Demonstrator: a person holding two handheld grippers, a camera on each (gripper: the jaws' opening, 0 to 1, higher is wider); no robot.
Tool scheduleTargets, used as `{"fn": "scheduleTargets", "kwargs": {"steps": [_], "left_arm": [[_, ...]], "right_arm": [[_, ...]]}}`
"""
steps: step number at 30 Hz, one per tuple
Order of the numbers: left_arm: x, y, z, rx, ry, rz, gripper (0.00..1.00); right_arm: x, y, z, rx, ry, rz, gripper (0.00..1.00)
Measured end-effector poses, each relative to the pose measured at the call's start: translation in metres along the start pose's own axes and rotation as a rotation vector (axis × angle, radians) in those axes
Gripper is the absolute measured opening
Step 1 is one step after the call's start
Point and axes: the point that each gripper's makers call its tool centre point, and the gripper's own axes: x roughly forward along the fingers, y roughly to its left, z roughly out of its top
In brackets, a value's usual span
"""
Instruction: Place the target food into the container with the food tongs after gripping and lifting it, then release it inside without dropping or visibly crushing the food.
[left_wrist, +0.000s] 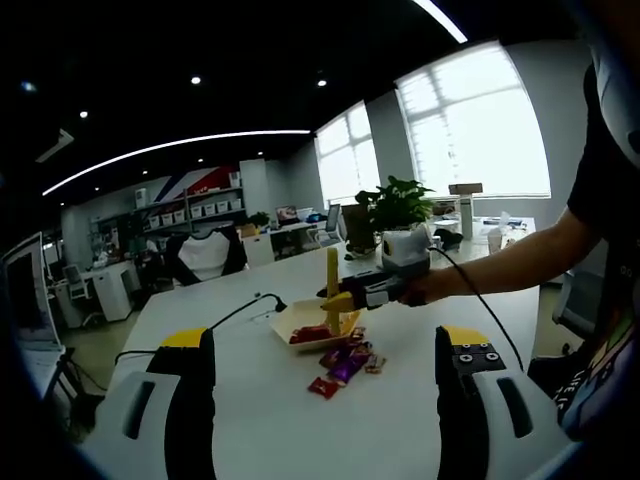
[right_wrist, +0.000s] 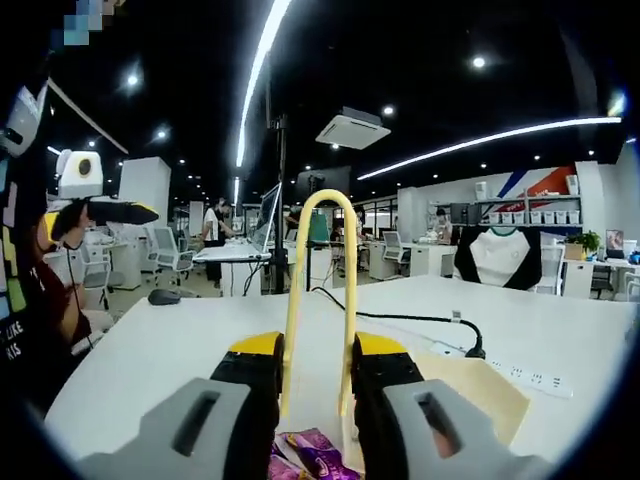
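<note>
In the left gripper view a pale shallow container (left_wrist: 296, 317) sits mid-table with a red wrapped piece (left_wrist: 309, 335) in it. Loose purple and red wrapped candies (left_wrist: 346, 364) lie just in front of it. My right gripper (left_wrist: 372, 291), held in a person's hand, is shut on yellow food tongs (left_wrist: 333, 285) whose lower end hangs over the container. I cannot tell whether the tongs hold anything. My left gripper (left_wrist: 325, 342) stands open and holds nothing. In the right gripper view, my right gripper (right_wrist: 318, 350) clamps the tongs (right_wrist: 322, 205) above the candies (right_wrist: 312, 455) and container (right_wrist: 480, 392).
A black cable (left_wrist: 240, 310) runs across the white table (left_wrist: 250, 420) to the container's left. A power strip (right_wrist: 520, 376) and a mouse (right_wrist: 163, 297) lie on the table. A potted plant (left_wrist: 397, 208) and a tissue roll (left_wrist: 406, 243) stand behind. The person's arm (left_wrist: 520, 262) reaches in from the right.
</note>
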Motion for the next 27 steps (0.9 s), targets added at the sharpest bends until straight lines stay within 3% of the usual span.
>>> {"fn": "scheduleTargets", "kwargs": {"steps": [12, 27], "left_arm": [[-0.001, -0.001, -0.003, 0.001, 0.009, -0.007, 0.97], [-0.003, 0.002, 0.001, -0.003, -0.010, -0.006, 0.97]], "right_arm": [[-0.003, 0.021, -0.016, 0.002, 0.041, 0.108, 0.23], [-0.001, 0.033, -0.049, -0.023, 0.124, 0.164, 0.23]]}}
